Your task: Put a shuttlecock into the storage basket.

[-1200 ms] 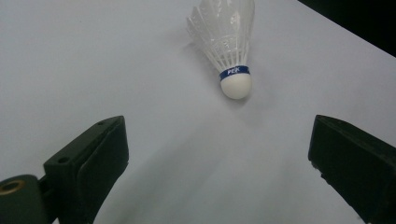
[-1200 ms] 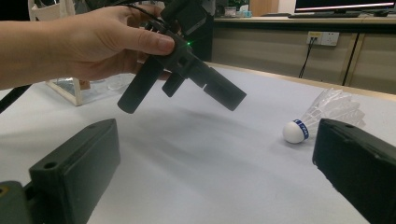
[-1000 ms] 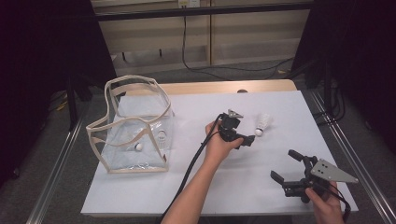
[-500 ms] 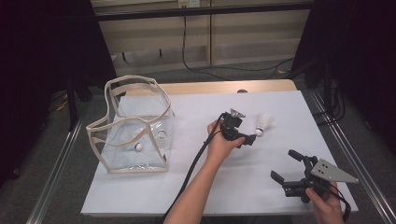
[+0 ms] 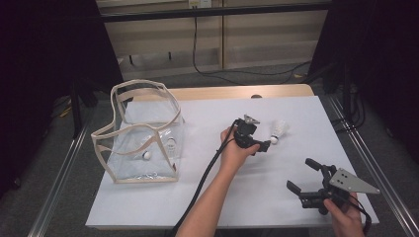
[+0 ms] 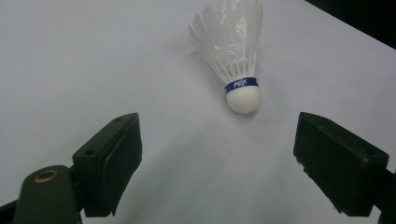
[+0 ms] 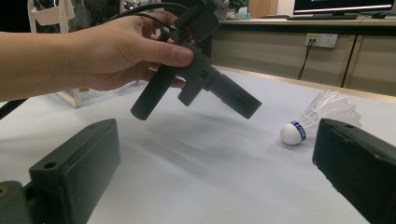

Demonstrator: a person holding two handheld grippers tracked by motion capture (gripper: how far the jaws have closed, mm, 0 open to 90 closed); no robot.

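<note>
Left forearm reaching in from the bottom centre of the high view, hand wrapped round the left tool (image 5: 263,144) at mid-frame, nose tilted down toward the desk (image 5: 207,197). Jaws wide apart, having just been closing a little, nothing between them, cork tip of the shuttlecock (image 6: 235,65) lying just ahead of the gap. Right hand low in the bottom right corner of the high view, holding the right tool (image 5: 302,176) level above the desk, jaws spread and empty, grey three-cornered plate on top.

Shuttlecock right of centre in the high view, on its side: white feather skirt flaring in ribbed vanes, narrow blue band, rounded white cork. Smooth, matte white desk surface. Clear plastic bag (image 5: 141,133) with beige fabric trim at left of the frame, standing open, soft-walled and creased.
</note>
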